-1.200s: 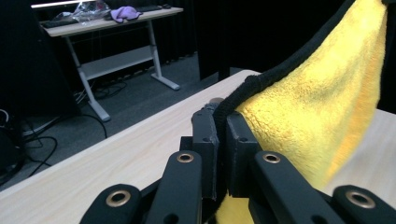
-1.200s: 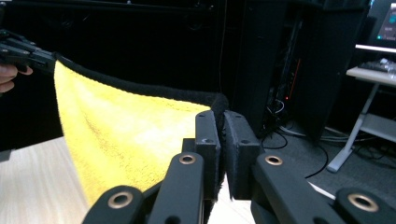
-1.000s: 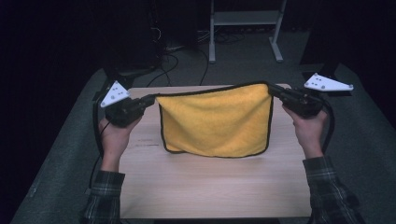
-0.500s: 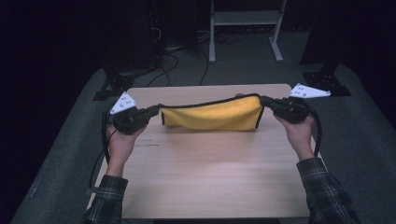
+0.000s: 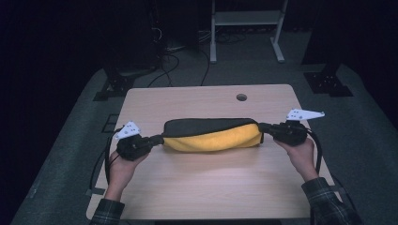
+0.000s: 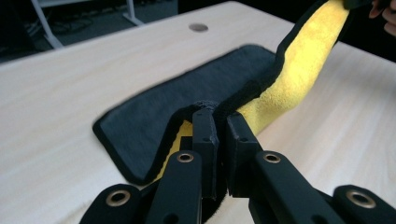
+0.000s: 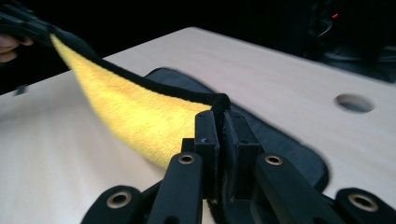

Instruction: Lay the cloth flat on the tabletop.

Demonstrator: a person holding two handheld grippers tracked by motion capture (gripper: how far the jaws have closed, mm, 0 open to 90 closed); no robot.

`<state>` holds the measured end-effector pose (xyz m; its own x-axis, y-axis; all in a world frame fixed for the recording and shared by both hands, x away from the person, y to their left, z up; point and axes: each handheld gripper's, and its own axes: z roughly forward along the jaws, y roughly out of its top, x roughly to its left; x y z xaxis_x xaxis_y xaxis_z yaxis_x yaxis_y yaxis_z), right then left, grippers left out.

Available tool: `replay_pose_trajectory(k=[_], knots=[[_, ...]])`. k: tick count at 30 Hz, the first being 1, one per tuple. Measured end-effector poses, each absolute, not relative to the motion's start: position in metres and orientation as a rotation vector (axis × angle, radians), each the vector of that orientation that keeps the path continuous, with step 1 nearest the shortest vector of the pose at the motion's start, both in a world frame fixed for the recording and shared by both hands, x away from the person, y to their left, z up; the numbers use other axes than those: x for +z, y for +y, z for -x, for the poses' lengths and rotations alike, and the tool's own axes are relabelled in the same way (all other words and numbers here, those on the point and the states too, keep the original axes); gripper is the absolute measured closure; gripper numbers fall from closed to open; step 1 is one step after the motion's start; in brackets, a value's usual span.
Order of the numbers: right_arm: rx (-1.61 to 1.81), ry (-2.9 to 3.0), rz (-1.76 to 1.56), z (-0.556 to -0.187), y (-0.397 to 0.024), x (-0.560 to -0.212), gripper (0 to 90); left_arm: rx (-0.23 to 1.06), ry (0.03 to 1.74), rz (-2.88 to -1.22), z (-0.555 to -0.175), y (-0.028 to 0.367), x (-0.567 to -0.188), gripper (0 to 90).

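A yellow microfibre cloth with black backing and trim (image 5: pixel 212 135) lies half-folded at the centre of the frame on the pale wooden table (image 5: pixel 206 187), its two corners pinched tight by the left gripper (image 5: pixel 157 139) and right gripper (image 5: pixel 264 127).

Yellow cloth (image 5: pixel 213 139), black back, half-folded, mid table.
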<state>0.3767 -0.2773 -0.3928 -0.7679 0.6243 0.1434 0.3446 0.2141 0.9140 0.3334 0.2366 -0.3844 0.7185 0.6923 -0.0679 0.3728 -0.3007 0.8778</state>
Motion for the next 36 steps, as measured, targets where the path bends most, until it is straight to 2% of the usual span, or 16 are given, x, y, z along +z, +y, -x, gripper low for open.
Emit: replay_pose_trajectory(k=[12,18,36], knots=[[1.506,2.403,-0.857,-0.328,-0.280,-0.415,83.6,0.367,0.834,-2.035,-0.290,0.239,-0.411,83.9],[1.451,2.476,-0.881,-0.318,-0.283,-0.432,83.7,0.327,0.832,-2.090,-0.269,0.235,-0.422,83.9],[1.405,2.579,-0.873,-0.277,-0.292,-0.446,82.8,0.172,0.853,-2.156,-0.215,0.228,-0.449,82.3]])
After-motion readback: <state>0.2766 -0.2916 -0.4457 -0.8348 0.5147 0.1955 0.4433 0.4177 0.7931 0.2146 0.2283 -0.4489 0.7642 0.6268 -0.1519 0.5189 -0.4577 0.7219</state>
